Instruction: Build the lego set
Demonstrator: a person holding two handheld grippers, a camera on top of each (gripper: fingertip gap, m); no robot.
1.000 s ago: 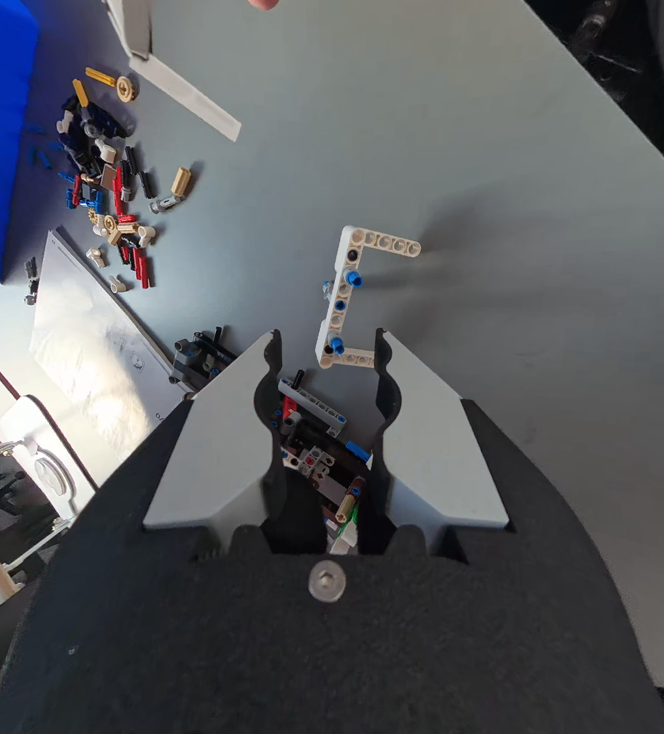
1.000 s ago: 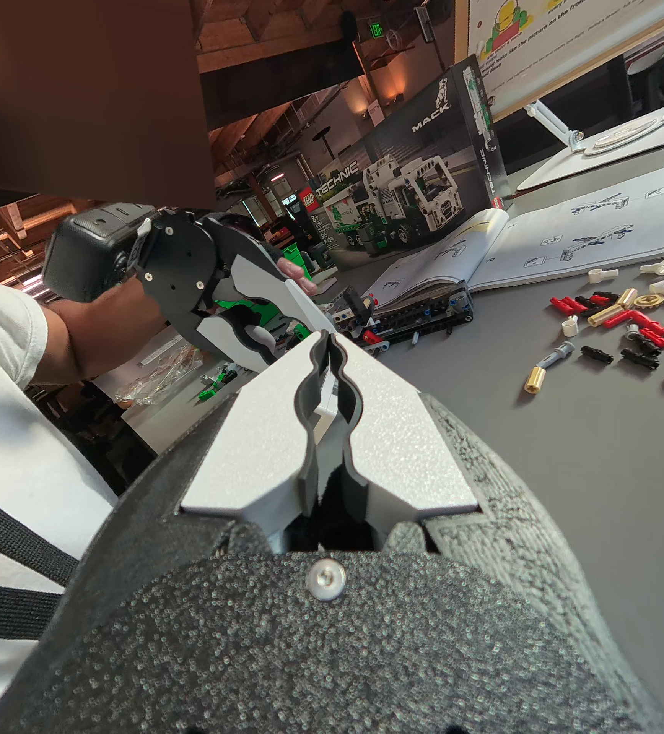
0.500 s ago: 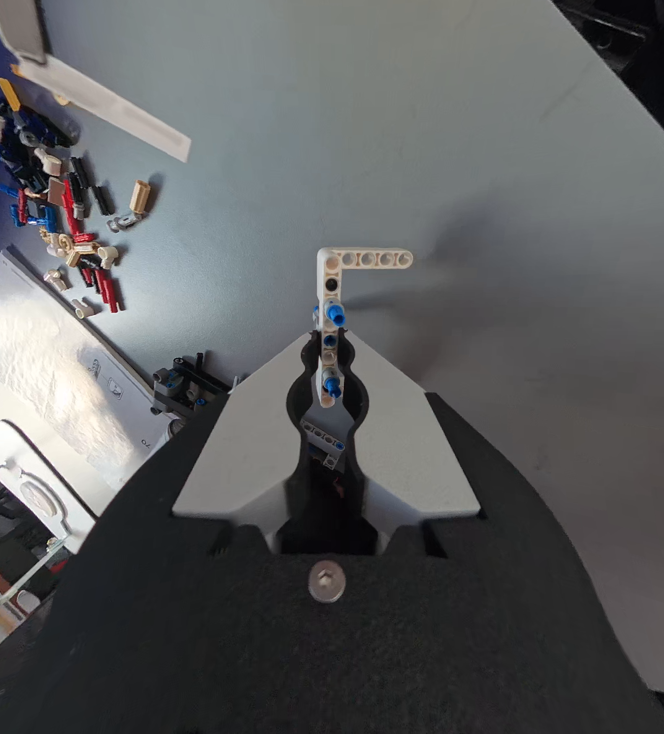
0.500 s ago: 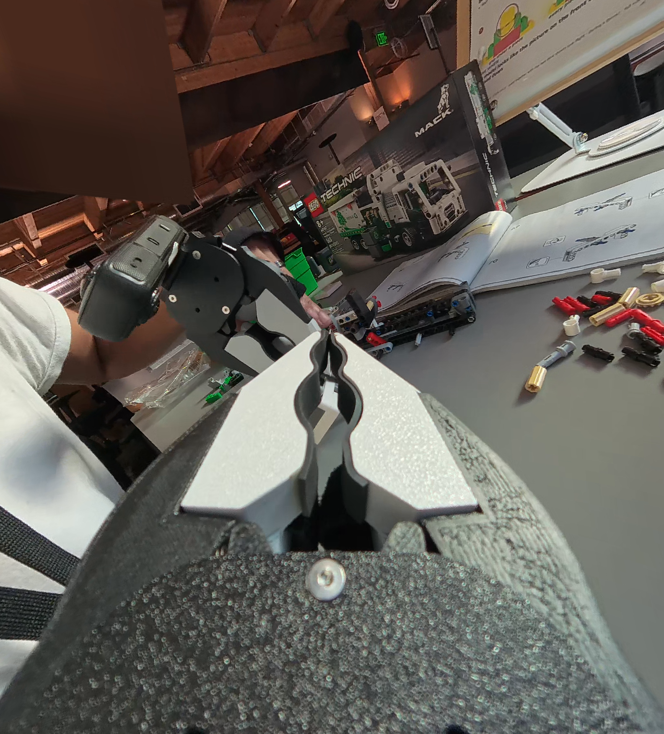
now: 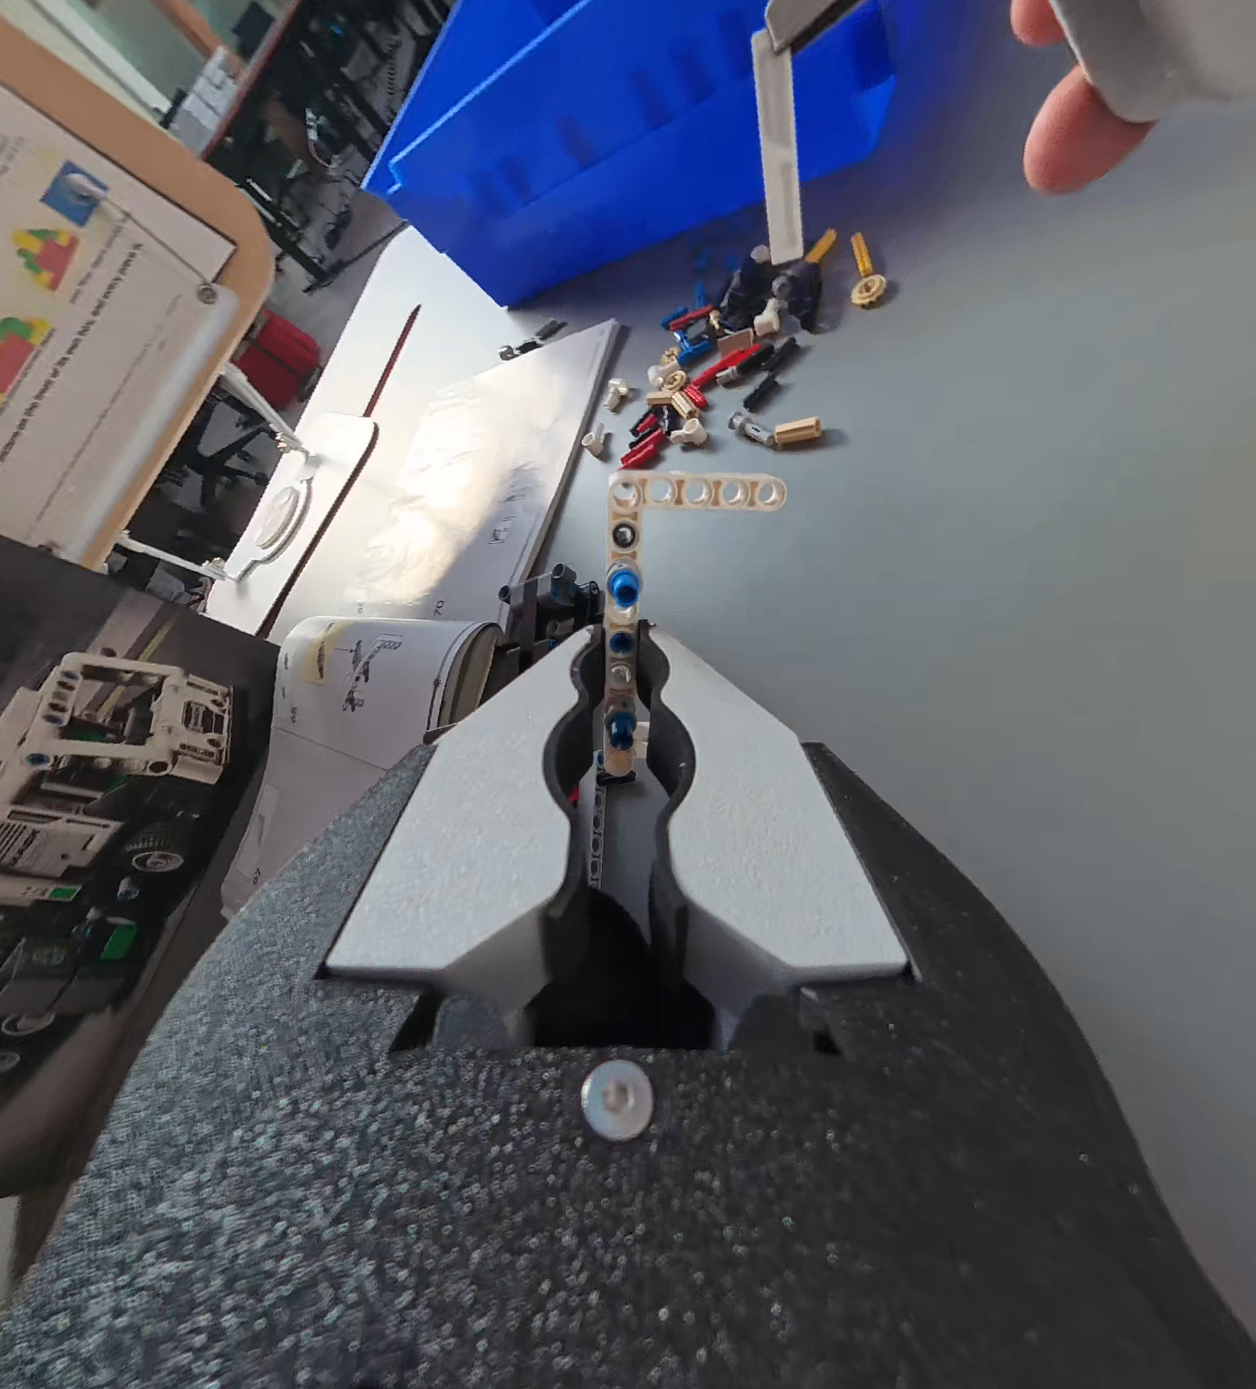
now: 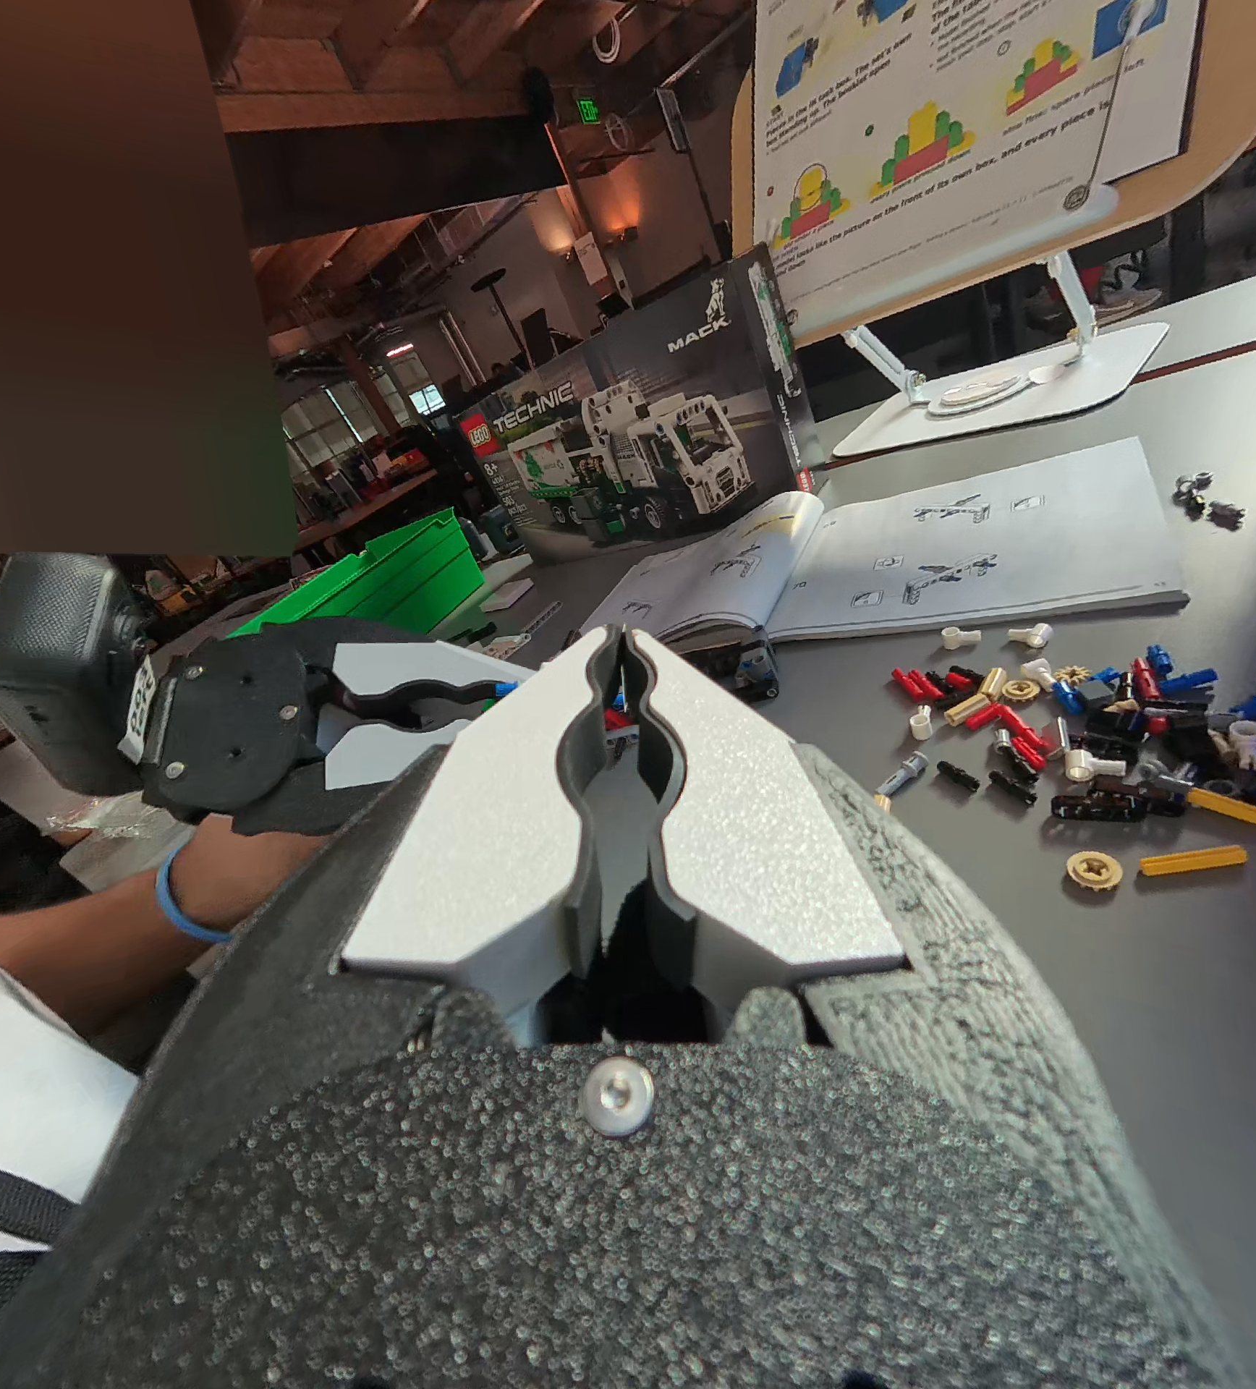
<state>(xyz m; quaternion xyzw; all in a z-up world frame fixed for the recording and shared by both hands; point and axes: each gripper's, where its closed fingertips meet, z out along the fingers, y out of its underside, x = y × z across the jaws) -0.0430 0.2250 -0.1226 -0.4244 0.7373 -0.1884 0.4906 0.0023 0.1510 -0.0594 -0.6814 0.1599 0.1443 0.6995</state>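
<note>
My left gripper [image 5: 621, 639] is shut on a white L-shaped beam [image 5: 696, 494] with blue pins [image 5: 623, 585] and holds it upright above the grey table [image 5: 1023, 676]. It also shows at the left of the right wrist view [image 6: 414, 699]. My right gripper [image 6: 623, 639] is shut on a long white strip [image 5: 779, 150], which hangs over the loose parts at the top of the left wrist view. In the right wrist view only a thin edge of the strip shows between the tips. A small dark sub-assembly [image 5: 550, 601] lies by the booklet, also in the right wrist view [image 6: 756, 665].
A pile of loose small parts [image 6: 1098, 721] lies right of the open instruction booklet [image 6: 986, 541]. The set's box [image 6: 647, 451] stands behind it. A blue bin [image 5: 610, 150], a green bin [image 6: 384, 579] and a sheet on a white stand [image 6: 986, 391] edge the table. Some 11 cm of space lies between my two pairs of fingers.
My left gripper closed on the L-shaped beam and lifted it, tilting up so the box and bin came into view. My right gripper swung toward the loose parts, still shut.
</note>
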